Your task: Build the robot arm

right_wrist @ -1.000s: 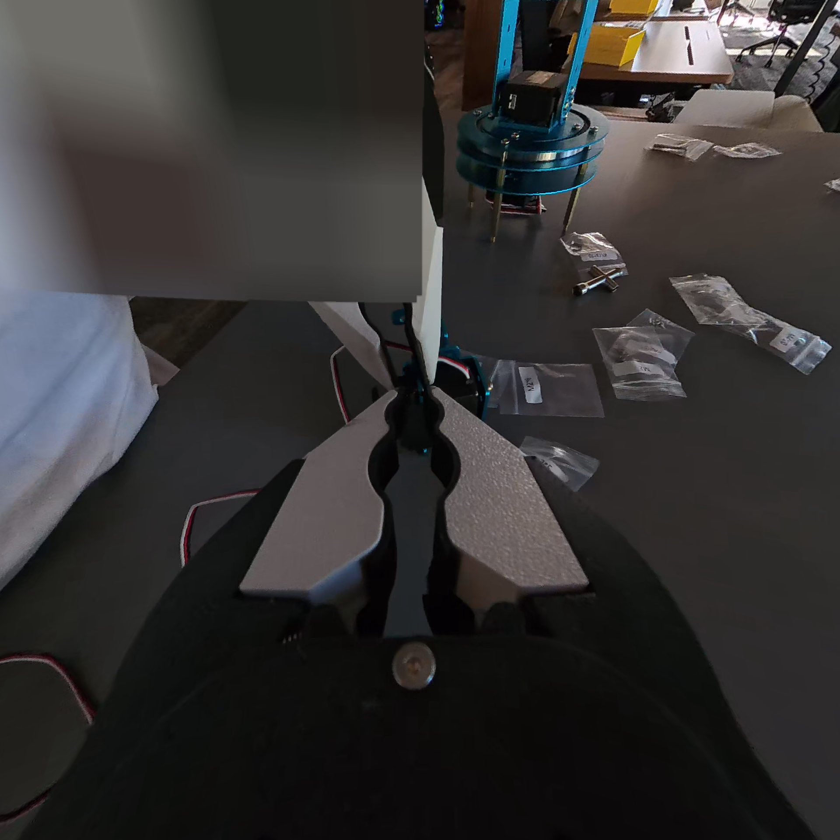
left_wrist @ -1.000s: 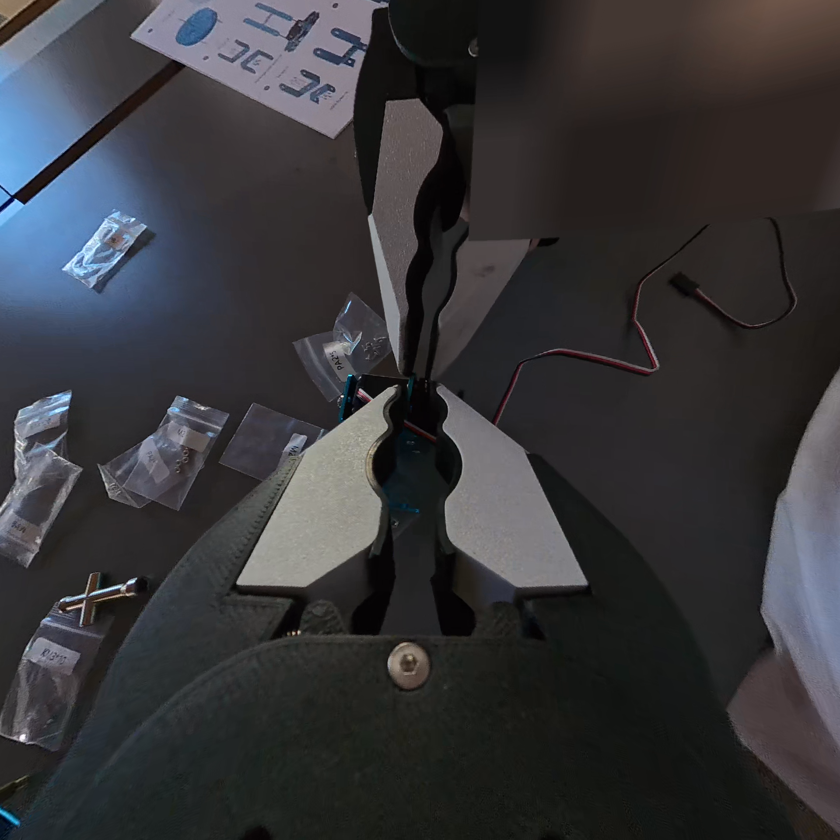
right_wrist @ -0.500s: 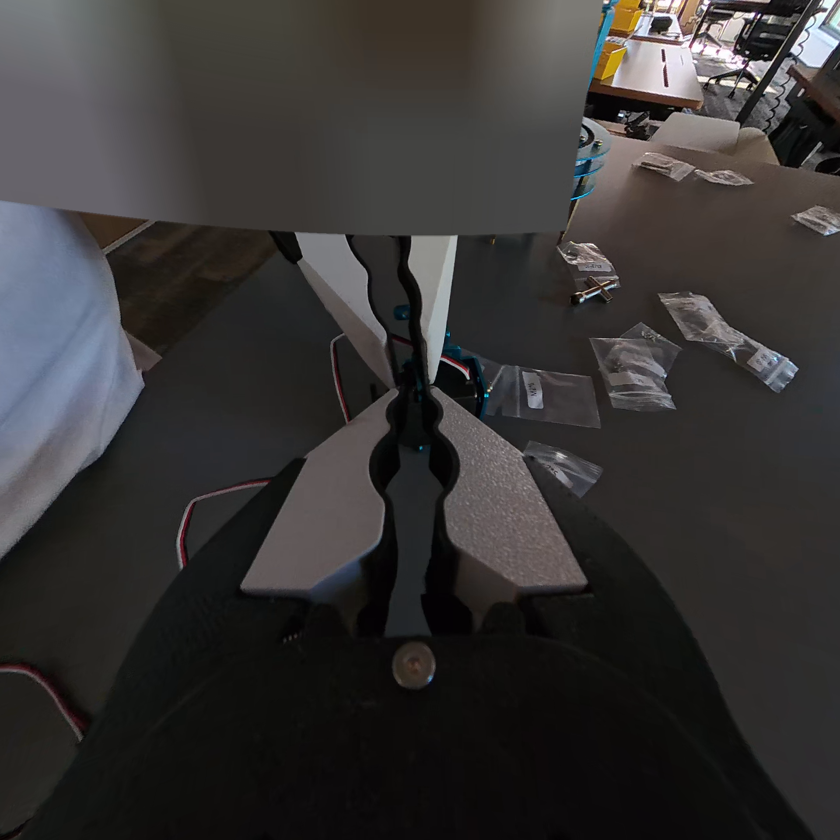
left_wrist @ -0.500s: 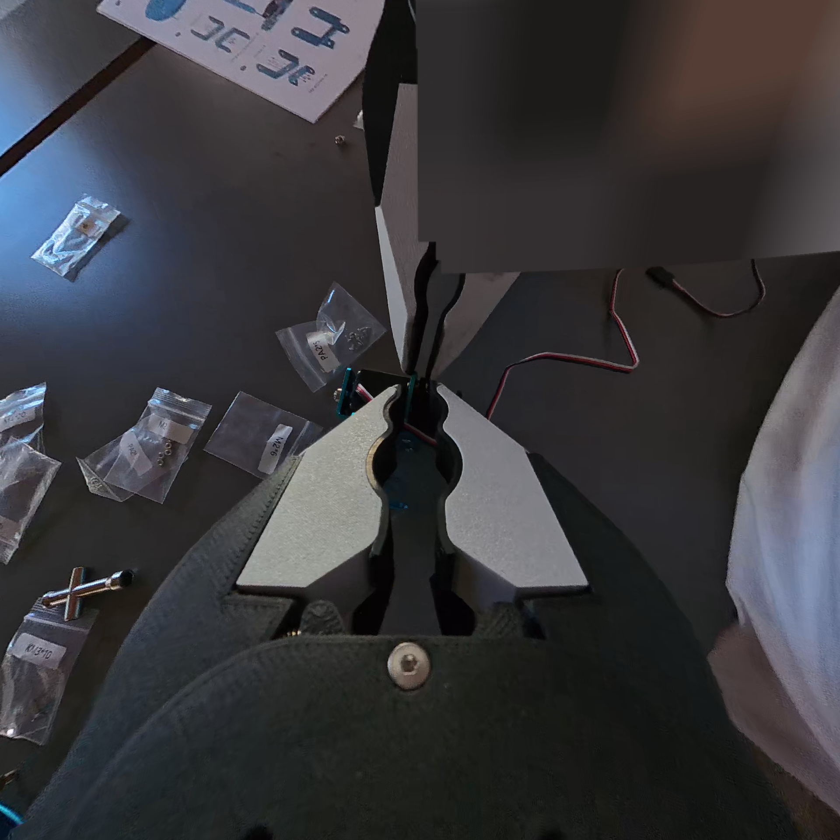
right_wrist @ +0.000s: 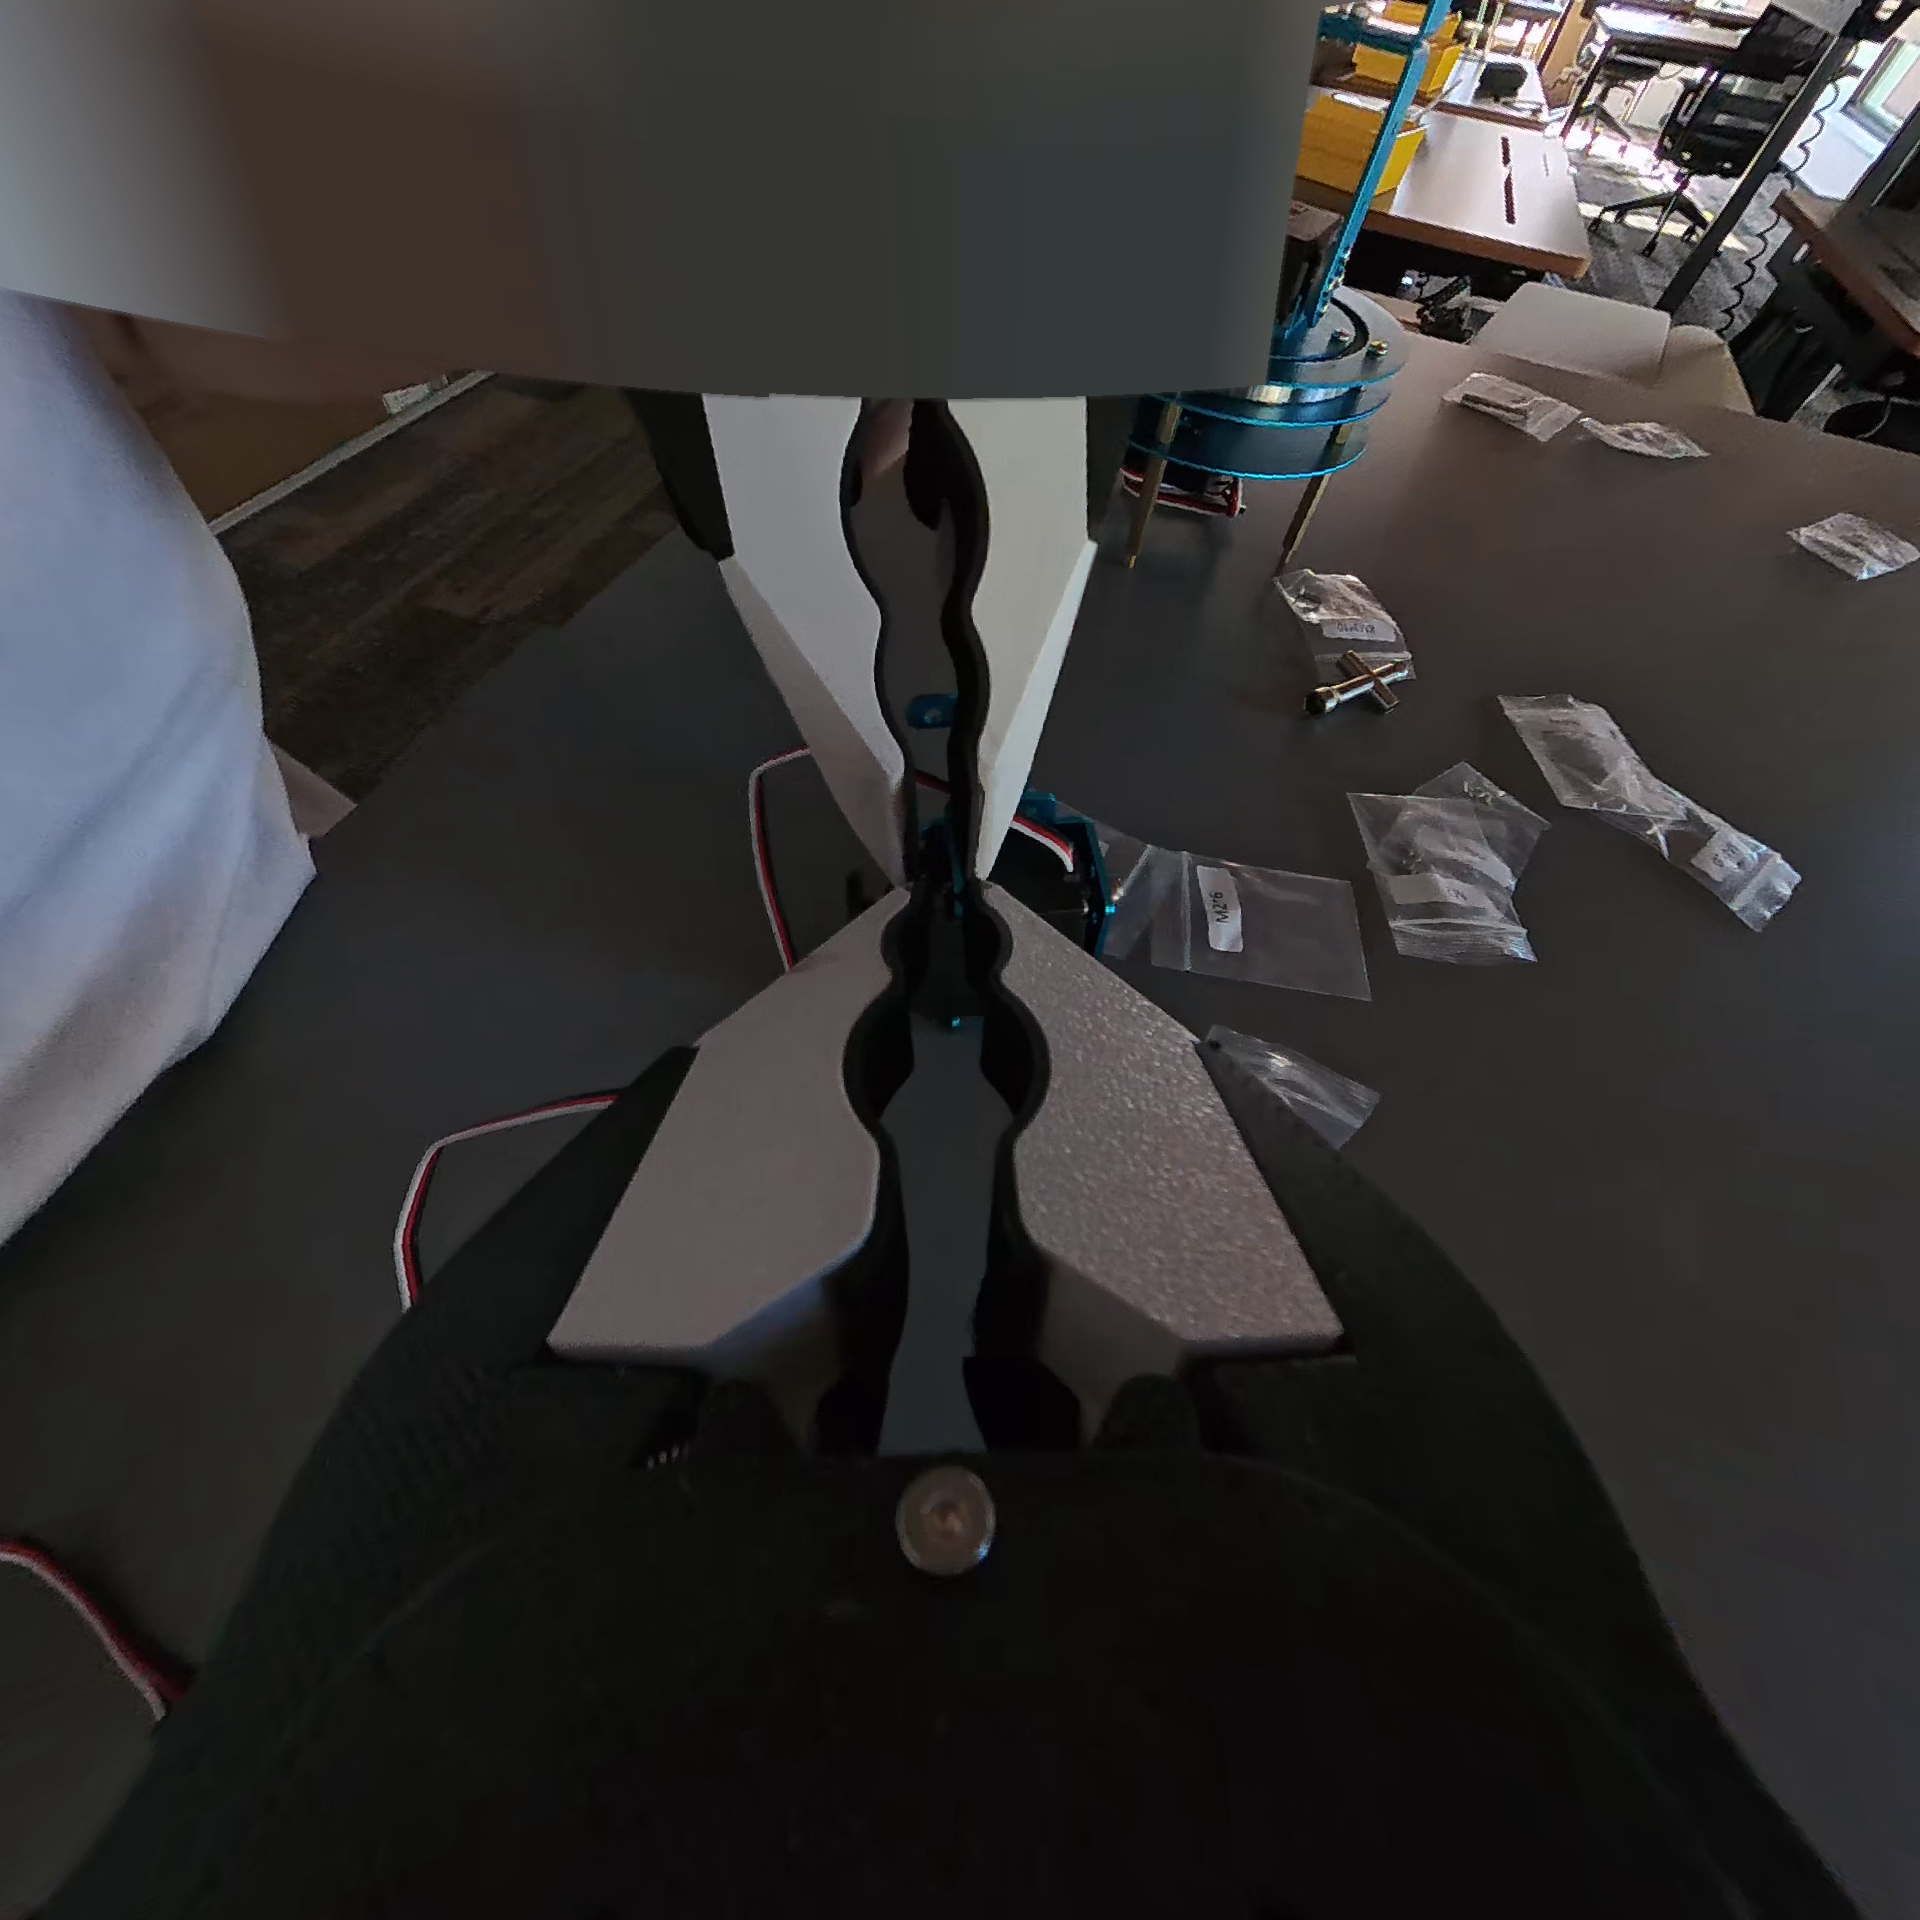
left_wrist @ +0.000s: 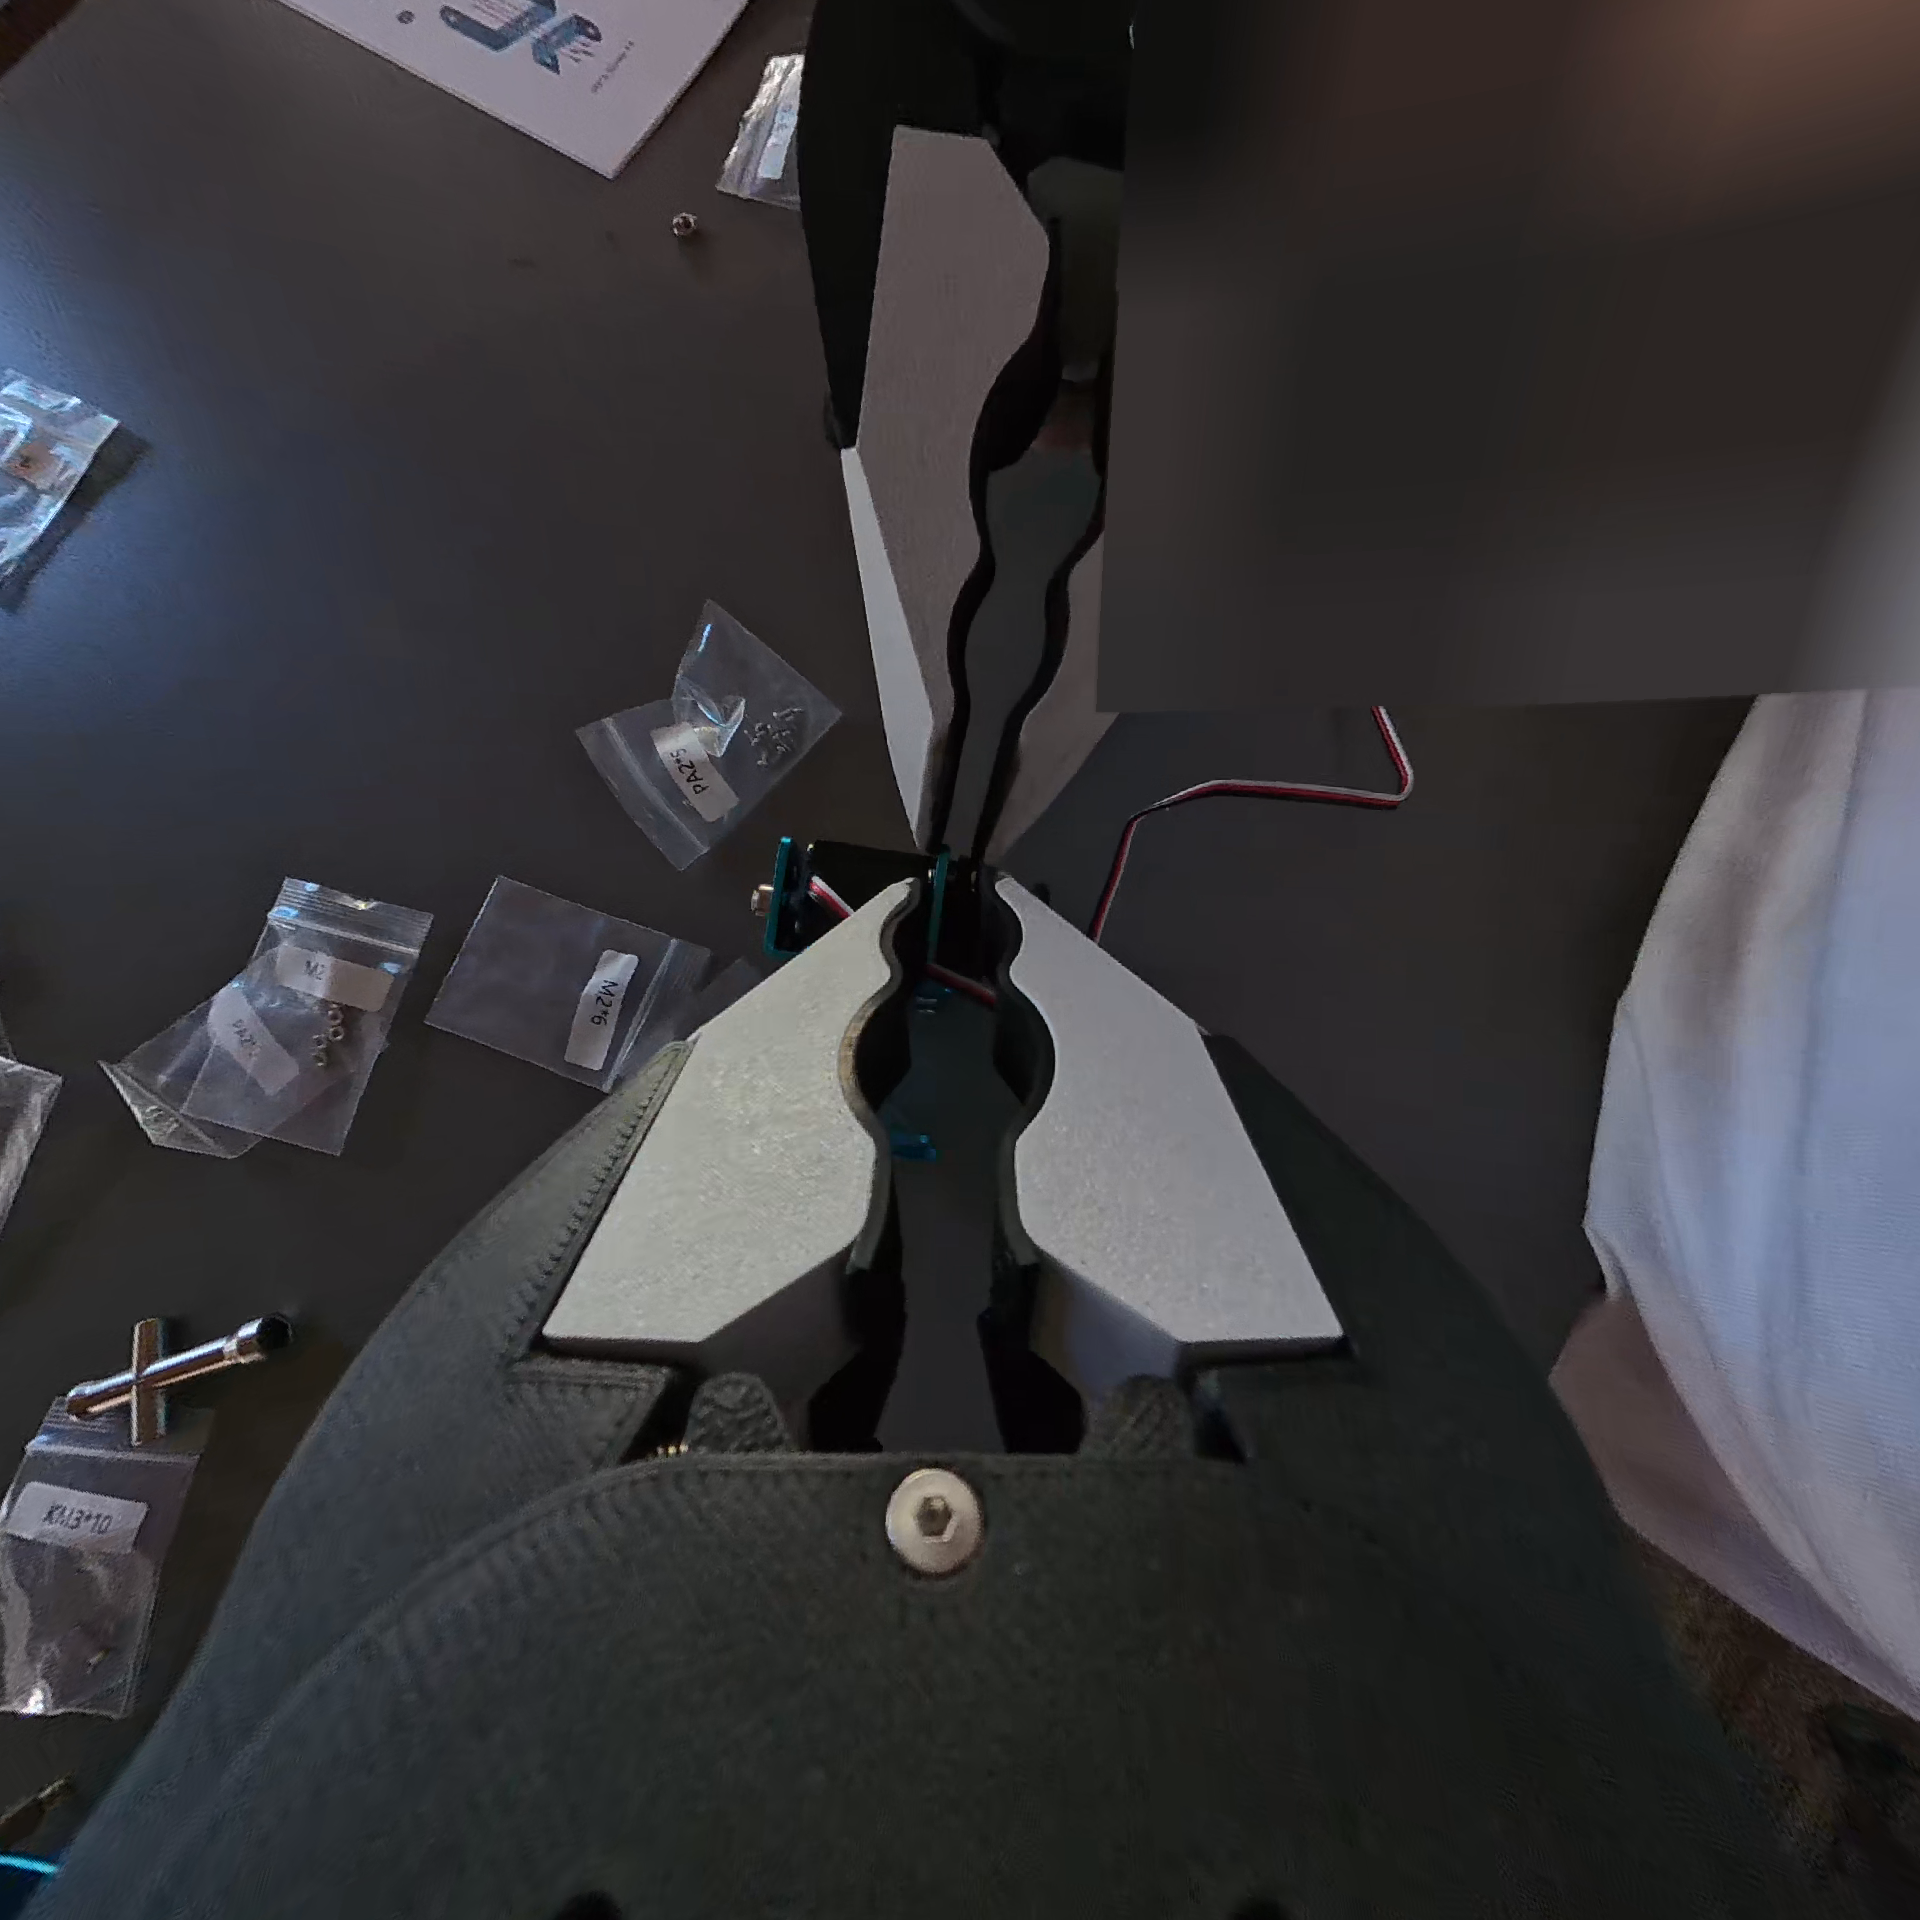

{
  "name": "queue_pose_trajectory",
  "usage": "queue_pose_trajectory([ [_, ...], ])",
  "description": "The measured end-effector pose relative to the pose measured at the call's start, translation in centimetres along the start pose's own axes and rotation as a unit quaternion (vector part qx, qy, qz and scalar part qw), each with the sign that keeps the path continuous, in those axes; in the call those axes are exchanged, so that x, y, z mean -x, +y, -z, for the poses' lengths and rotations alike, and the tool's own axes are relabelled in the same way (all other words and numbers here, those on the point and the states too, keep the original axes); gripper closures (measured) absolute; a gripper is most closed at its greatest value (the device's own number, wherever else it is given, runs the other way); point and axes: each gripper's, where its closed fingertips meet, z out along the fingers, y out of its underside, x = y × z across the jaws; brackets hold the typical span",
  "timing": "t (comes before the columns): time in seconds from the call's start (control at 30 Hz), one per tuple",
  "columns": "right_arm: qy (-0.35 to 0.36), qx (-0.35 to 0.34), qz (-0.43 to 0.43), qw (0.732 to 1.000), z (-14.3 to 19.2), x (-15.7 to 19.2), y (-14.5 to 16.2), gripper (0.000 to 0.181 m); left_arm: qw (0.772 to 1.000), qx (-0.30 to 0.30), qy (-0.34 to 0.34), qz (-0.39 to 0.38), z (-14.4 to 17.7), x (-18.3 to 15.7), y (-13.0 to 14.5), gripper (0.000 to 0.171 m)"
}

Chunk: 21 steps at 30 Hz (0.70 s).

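Both the left gripper (left_wrist: pixel 954 896) and the right gripper (right_wrist: pixel 940 896) clamp one blue bracket (left_wrist: pixel 914 1091) (its servo (left_wrist: pixel 844 878) wired) above the table (left_wrist: pixel 416 520), tip to tip.

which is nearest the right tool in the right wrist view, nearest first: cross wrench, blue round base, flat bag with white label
1. Flat bag, just right of the right tool.
2. Cross wrench, farther right and back.
3. Blue round base, at the back on its legs.

white labels on clear bags (left_wrist: pixel 569 994), printed sheet (left_wrist: pixel 540 62), writing withheld
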Motion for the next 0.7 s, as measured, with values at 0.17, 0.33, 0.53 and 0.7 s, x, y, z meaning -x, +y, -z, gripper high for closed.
queue_pose_trajectory([
  [0.17,0.050,0.039,-0.064,0.996,5.3,-4.9,-0.5,0.175,1.000,-0.006,0.008,-0.001,0.0,0.1,0.0,0.162],
  [0.33,0.088,0.238,-0.126,0.959,14.2,-13.0,7.6,0.169,0.999,-0.010,0.015,-0.049,0.0,-0.4,0.1,0.162],
  [0.53,0.027,0.342,-0.108,0.933,14.8,-12.6,11.2,0.169,0.995,-0.023,0.053,-0.082,-0.3,-0.6,-0.3,0.162],
  [0.7,0.036,0.386,-0.087,0.918,14.6,-12.5,13.0,0.168,0.986,-0.030,0.105,-0.126,-0.3,-0.8,-0.4,0.162],
])
